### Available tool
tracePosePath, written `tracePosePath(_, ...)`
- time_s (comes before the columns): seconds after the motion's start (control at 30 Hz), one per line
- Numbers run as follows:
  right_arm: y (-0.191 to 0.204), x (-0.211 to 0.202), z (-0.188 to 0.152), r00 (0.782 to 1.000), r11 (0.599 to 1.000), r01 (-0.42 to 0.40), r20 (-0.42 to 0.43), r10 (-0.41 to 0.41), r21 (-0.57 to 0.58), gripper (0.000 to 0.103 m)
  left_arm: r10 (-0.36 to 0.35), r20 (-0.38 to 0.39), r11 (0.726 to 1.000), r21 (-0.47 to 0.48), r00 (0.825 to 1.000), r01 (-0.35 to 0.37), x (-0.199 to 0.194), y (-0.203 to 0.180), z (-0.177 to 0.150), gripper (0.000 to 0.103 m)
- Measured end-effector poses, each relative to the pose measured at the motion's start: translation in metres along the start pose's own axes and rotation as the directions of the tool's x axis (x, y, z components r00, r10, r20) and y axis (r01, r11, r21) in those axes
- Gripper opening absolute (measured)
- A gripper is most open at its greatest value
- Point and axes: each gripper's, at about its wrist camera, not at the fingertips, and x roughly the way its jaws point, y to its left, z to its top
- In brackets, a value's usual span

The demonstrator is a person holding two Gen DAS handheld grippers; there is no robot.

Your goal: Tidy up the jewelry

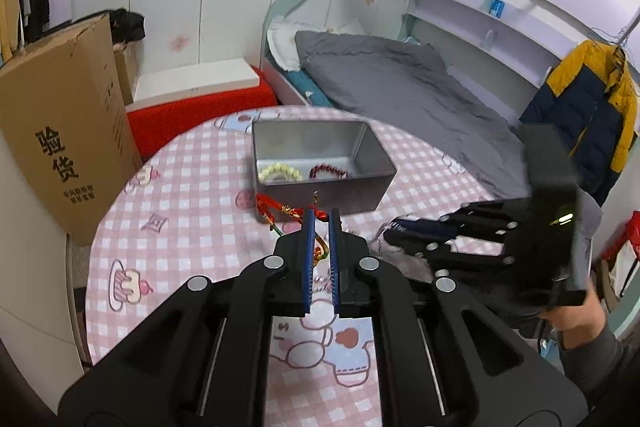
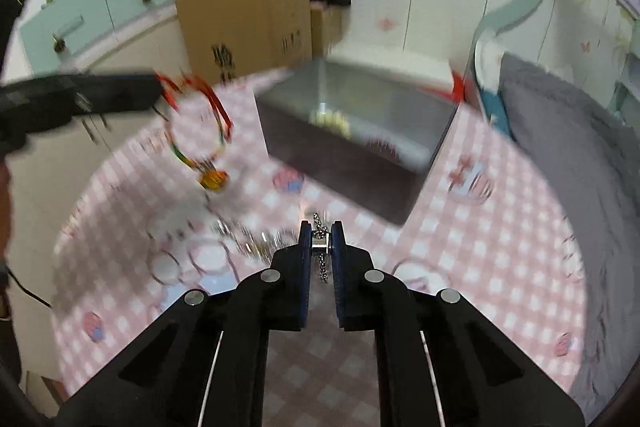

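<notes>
Beyond the table [image 1: 168, 187], a cardboard box [image 1: 60, 131] and bed [image 1: 400, 83]

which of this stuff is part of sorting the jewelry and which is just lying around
Part of the job:
- metal tin
- cream bead bracelet and dark red bead bracelet in it
- red cord bracelet, in left gripper
- silver chain, in right gripper

Lying about:
- cardboard box
- yellow and navy jacket
- grey bedding

Right gripper [image 2: 321, 231] fingers [image 2: 305, 239] clamped on silver chain [image 2: 320, 239] above pink checked tablecloth [image 2: 480, 247], near metal tin [image 2: 340, 163]
</notes>
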Motion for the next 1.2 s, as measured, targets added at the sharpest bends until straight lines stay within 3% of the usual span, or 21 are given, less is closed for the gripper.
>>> tracePosePath(0.27,0.005,-0.071,0.048,0.984,0.999,0.014,0.176,-0.004,-0.052,0.008,-0.027,0.071,0.999,0.034,0.997,0.024,-0.023,-0.015,0.024,0.007)
tracePosePath(0.7,0.01,-0.137,0.103,0.938,0.992,0.07,0.345,-0.03,-0.103,0.008,-0.057,0.182,0.996,0.076,0.982,0.044,-0.059,-0.03,0.073,0.007)
tracePosePath(1.0,-0.009,-0.152,0.134,0.91,0.988,0.118,0.408,-0.069,-0.097,0.008,-0.081,0.201,0.995,0.082,0.976,0.065,-0.059,-0.031,0.107,0.007)
tracePosePath(1.2,-0.018,-0.139,0.147,0.91,0.99,0.111,0.411,-0.064,-0.09,0.008,-0.076,0.191,0.995,0.081,0.979,0.061,-0.044,-0.027,0.121,0.007)
